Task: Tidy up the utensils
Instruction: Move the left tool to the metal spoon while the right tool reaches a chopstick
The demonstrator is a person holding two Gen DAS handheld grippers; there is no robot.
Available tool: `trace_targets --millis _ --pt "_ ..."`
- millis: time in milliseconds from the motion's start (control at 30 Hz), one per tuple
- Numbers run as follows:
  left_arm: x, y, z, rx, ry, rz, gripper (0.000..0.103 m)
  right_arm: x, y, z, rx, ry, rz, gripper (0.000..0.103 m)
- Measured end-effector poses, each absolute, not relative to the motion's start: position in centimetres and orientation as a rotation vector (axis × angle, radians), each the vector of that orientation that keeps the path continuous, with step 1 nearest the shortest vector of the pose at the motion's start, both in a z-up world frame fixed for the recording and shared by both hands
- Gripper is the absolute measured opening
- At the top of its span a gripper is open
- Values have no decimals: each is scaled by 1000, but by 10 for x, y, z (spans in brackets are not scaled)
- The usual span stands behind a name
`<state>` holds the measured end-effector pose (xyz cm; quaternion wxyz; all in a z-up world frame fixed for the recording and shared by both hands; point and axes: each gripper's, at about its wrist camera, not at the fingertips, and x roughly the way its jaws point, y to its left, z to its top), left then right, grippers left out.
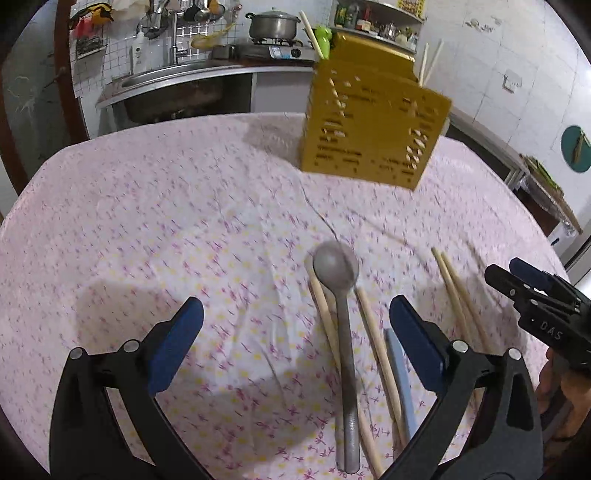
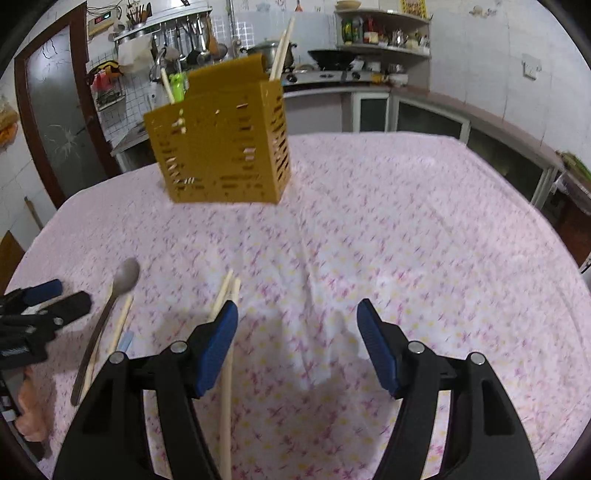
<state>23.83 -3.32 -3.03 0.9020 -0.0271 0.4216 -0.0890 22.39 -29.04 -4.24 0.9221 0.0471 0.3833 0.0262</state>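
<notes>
Left gripper (image 1: 295,343) spread wide, empty, over grey spoon (image 1: 341,325) lying among loose chopsticks (image 1: 373,339) on cloth; best centred on the handle alone. Right gripper (image 2: 297,343) likewise wide, chopstick pair (image 2: 226,369) beside left finger. Yellow holder (image 2: 221,147) upright beyond.

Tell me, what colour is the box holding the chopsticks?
Mustard yellow box, clearest in the right wrist view.

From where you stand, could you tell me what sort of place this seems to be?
Most likely a home kitchen: a steel sink with a faucet sits behind the cloth-covered table, a lidded pot stands on a stove, and ladles hang on the tiled wall.
</notes>
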Motion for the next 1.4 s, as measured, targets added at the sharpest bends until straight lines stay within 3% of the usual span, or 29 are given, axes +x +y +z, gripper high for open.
trace_targets --millis 433,567,767,1000,1267,1333,1400 --pt "254 -50 -46 -36 906 -199 71 237 -263 -55 39 838 89 65" --pt "259 -57 -49 -9 911 -210 69 241 -260 -58 24 858 81 50" --pt "265 -59 -51 2 920 -209 69 250 -253 -59 -17 874 69 49" --pt "271 -59 -50 12 913 -200 55 258 -245 -59 -48 885 75 38" --pt "282 -59 -50 18 912 -205 50 265 -248 -59 -13 882 84 29" --pt "281 -57 -50 13 910 -203 44 263 -250 -58 1 875 90 18" --pt "282 -55 -50 6 910 -200 36 261 -250 -58 6 871 92 15"
